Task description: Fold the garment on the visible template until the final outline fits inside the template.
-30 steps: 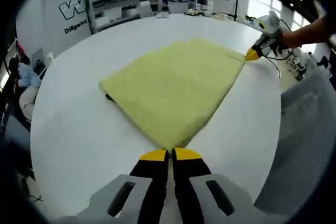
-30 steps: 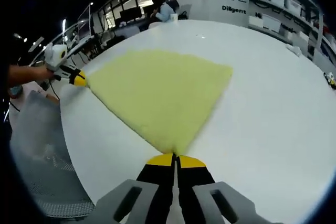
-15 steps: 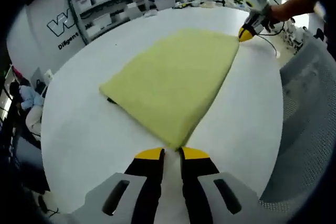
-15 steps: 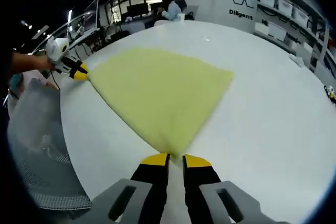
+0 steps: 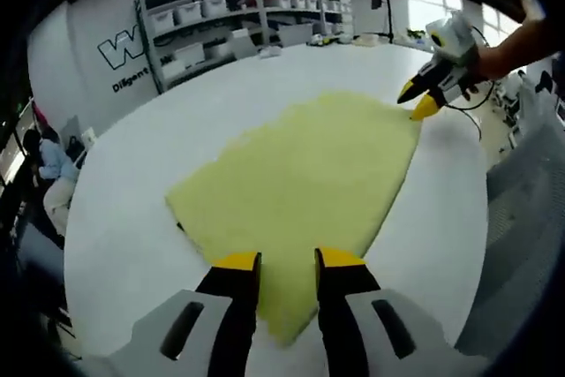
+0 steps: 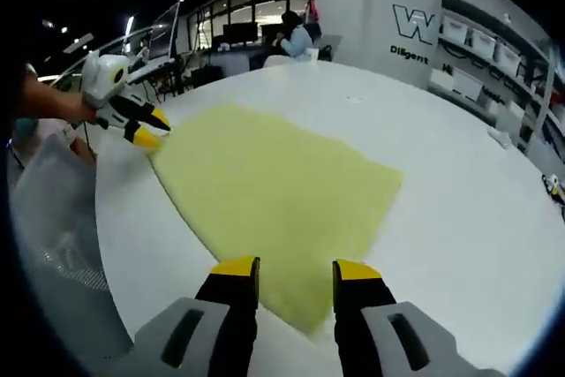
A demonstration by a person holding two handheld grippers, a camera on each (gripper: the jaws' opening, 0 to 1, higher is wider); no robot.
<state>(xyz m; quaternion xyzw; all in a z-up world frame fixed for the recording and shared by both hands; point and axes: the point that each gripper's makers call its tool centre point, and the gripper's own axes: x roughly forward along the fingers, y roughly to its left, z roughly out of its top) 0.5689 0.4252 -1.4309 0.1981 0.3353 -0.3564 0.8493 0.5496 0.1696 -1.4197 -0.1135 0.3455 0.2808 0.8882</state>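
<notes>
In the left gripper view, a wall with big letters and grey shelves full of white bins (image 5: pixel 265 6) stand far back on the left. A big round white table (image 5: pixel 132 183) lies in front of them. A soft, fuzzy, pale yellow folded garment (image 5: pixel 300 183) lies flat on the table, near the middle. A small dark bit peeks out under its left edge. The left gripper (image 5: pixel 288 260), grey with black jaws and yellow tips, hangs over the near corner of the cloth. Its jaws are apart, and the cloth shows in the gap between them. On the far right, the right gripper (image 5: pixel 417 101), held by a person's hand, is at the far corner of the cloth with its jaws spread.

In the right gripper view, the left gripper (image 6: pixel 148 127) sits at the left, just at a corner of the yellow garment (image 6: pixel 274 196), jaws apart. The cloth lies flat on the white table (image 6: pixel 459 218). The right gripper (image 6: pixel 291 268) hangs over the near corner of the cloth, its jaws wide apart and holding nothing. A seated person (image 6: pixel 296 37) is far back, near the wall with letters.
</notes>
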